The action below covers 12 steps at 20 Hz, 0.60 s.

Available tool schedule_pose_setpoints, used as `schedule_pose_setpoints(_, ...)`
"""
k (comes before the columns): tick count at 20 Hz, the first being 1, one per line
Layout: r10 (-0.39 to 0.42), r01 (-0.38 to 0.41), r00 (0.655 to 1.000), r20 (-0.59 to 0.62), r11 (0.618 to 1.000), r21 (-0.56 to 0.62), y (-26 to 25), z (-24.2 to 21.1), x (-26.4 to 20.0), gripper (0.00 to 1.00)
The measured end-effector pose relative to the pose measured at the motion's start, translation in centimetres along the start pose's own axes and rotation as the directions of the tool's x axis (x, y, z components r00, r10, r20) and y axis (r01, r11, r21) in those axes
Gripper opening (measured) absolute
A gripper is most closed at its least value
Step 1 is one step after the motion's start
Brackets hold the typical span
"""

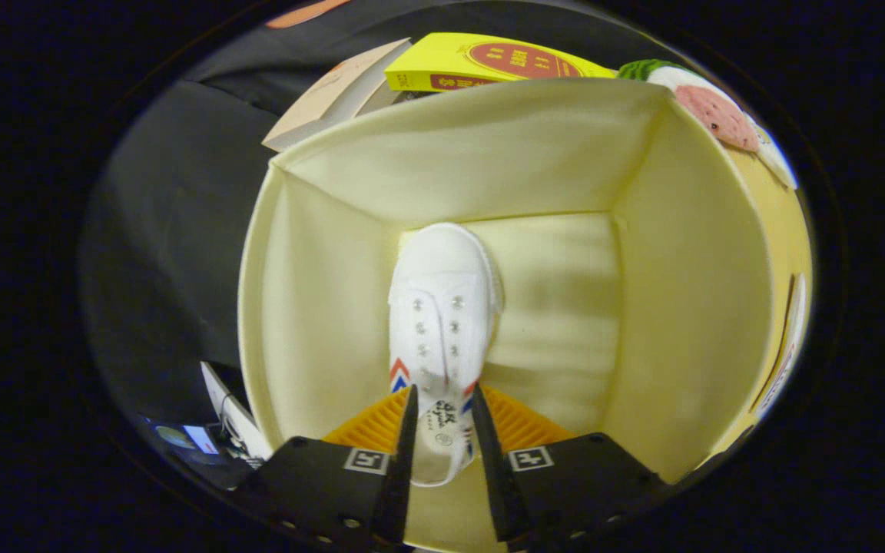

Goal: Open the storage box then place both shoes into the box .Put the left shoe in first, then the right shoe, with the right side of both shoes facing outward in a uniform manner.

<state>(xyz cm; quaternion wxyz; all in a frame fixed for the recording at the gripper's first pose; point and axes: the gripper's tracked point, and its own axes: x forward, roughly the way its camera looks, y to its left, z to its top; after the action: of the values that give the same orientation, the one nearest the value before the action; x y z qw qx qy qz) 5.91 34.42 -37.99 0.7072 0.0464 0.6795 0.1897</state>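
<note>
The gripper (442, 430) is clamped on the white shoe (442, 315) — both fingers press the heel end, one on each side of the collar, and the shoe hangs toe-down inside the open storage box (319, 261). The landmark here is that cream box: the shoe sits toward its left wall, its toe close to or touching the pale floor, with bare floor between the shoe and the right wall. Beyond the box's far rim lie a yellow book (481, 65) and a tan booklet (331, 96); a watermelon-print cloth (711, 111) sits at the far right corner of the rim.

The risks, as I judge them: the grip is narrow and on soft fabric at the heel, so the shoe could twist or slip out if tilted. Released while standing on its toe, it would probably topple — possibly onto the wrong side, spoiling the required facing. Whether this is the left shoe cannot be told. Set too centrally, it would crowd the second shoe's space.
</note>
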Motion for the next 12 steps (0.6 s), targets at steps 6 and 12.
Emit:
schedule_pose_setpoints(6, 0.065, -0.064, 0.997, 0.032, 0.997, -0.035, -1.6, -1.9, -9.4, 0.91)
schedule_pose_setpoints(12, 0.03, -0.02, 0.994, 0.102, 0.995, -0.096, -9.1, -2.6, -17.0, 0.97)
